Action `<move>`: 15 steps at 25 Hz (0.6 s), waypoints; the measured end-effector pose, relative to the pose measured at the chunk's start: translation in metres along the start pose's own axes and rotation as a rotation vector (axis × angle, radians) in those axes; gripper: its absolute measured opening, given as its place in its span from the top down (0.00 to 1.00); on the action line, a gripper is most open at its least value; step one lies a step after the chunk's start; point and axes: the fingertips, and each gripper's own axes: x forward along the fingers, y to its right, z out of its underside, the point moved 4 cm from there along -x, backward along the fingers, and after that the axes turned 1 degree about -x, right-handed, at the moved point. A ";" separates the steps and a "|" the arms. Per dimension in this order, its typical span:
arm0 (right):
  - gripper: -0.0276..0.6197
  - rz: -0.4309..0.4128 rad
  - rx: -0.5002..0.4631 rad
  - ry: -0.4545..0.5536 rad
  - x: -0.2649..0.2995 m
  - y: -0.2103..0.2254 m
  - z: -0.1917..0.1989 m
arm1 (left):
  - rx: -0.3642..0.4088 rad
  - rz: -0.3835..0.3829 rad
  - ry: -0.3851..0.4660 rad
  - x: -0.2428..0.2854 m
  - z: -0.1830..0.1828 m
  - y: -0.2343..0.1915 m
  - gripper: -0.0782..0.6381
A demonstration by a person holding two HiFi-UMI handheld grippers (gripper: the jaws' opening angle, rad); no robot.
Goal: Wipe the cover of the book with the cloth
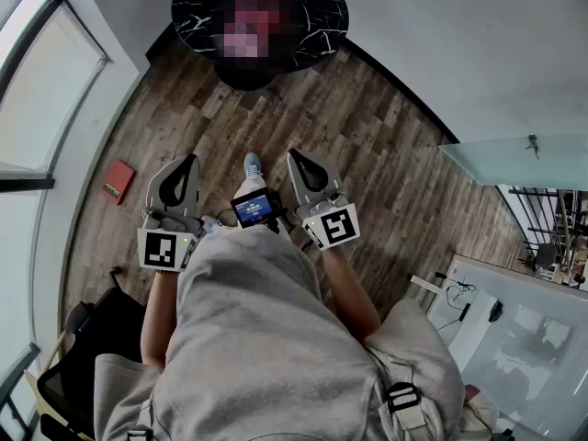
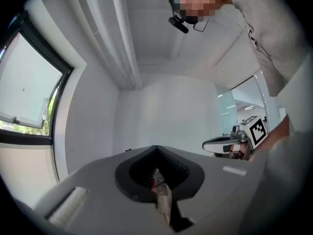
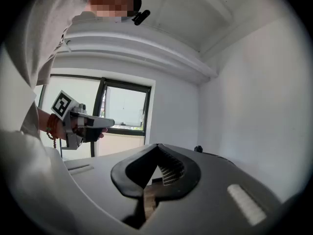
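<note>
Close in, the left gripper point(image 1: 186, 165) and right gripper point(image 1: 299, 159) sit level, each with jaws pressed together on nothing. At nine o'clock from the left one, the red book point(image 1: 118, 181) lies on the wood floor point(image 1: 386, 154). Black marble table point(image 1: 197, 7) at twelve.

Left tool point(image 1: 190, 160) and right tool point(image 1: 296, 157) side by side over the floor point(image 1: 395, 182), screen point(image 1: 253, 209) between them. Book point(image 1: 118, 181) on the floor, left of left tool, near the window point(image 1: 46, 90). Table point(image 1: 312, 12) ahead, centred, at the far wall.
</note>
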 end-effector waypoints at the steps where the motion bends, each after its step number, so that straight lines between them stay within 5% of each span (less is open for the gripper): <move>1: 0.94 0.005 0.009 -0.005 0.006 0.004 0.000 | -0.003 -0.005 0.012 0.003 0.001 -0.003 0.90; 11: 0.94 -0.094 0.048 -0.024 0.091 0.066 0.014 | -0.042 -0.030 -0.036 0.069 0.021 -0.036 0.90; 15: 0.94 -0.090 0.023 -0.054 0.129 0.115 0.037 | -0.033 -0.006 -0.150 0.117 0.040 -0.046 0.90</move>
